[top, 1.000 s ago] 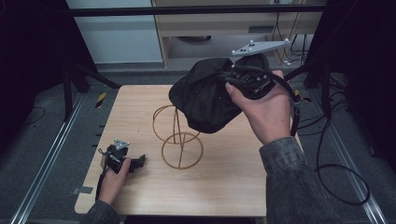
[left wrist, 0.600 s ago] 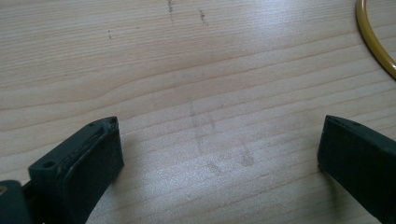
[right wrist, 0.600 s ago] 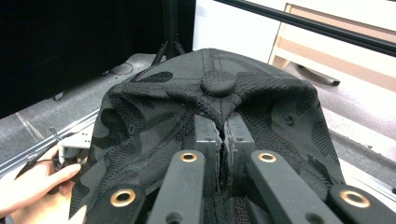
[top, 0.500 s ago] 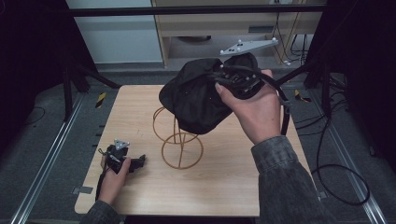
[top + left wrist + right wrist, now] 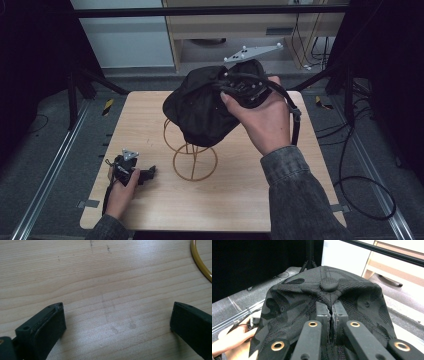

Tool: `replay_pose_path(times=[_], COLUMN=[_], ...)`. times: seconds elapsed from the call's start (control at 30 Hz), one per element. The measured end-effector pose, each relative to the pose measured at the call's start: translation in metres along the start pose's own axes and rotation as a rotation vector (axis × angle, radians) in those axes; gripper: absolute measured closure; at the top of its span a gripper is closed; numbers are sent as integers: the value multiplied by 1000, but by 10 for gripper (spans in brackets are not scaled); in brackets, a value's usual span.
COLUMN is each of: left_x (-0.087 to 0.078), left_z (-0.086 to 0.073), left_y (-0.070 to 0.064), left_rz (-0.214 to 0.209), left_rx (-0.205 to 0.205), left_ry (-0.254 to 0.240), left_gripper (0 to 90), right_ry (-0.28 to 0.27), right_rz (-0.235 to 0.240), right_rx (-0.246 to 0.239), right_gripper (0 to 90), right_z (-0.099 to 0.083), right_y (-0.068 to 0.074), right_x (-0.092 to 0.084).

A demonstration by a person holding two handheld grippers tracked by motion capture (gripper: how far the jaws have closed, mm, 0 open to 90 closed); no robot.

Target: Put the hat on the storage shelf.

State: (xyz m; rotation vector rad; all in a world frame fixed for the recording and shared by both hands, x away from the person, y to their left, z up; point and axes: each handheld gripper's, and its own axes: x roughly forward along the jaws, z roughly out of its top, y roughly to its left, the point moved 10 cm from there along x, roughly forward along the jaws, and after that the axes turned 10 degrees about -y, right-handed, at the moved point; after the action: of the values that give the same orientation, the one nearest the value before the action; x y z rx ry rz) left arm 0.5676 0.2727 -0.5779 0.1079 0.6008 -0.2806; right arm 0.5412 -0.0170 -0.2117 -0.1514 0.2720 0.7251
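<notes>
Cap carried leftward over the wire stand, pinched in the right gripper.

High view: the right gripper (image 5: 239,89) has moved the black cap (image 5: 202,111) left over the last second, so it now hangs right above the gold wire stand (image 5: 190,155) in mid-table; likely it is about to be set on top. Its hollow side seems to face down; I cannot tell where the brim points. The left gripper (image 5: 131,171) stays resting near the table (image 5: 240,200) front-left corner. Left gripper view: jaws wide apart over bare wood, holding nothing. Right gripper view: jaws pinched together on cap fabric just below the top button (image 5: 328,285), crown pointing away from the camera.
</notes>
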Motion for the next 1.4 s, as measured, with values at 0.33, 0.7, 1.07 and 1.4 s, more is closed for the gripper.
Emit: replay_pose_path(times=[0.33, 0.7, 1.07, 1.4], left_x=[0, 0, 0, 0], left_z=[0, 0, 0, 0], left_y=[0, 0, 0, 0], left_rz=[0, -3, -4, -4], left_rx=[0, 1, 1, 2], left_ry=[0, -1, -1, -1], left_gripper=[0, 0, 0, 0], right_ry=[7, 20, 44, 77], right_rz=[23, 52, 70, 77], right_rx=[1, 3, 4, 17], right_gripper=[867, 866, 866, 863], right_z=[-4, -10, -18, -31], right_y=[8, 18, 24, 23], right_x=[7, 19, 34, 43])
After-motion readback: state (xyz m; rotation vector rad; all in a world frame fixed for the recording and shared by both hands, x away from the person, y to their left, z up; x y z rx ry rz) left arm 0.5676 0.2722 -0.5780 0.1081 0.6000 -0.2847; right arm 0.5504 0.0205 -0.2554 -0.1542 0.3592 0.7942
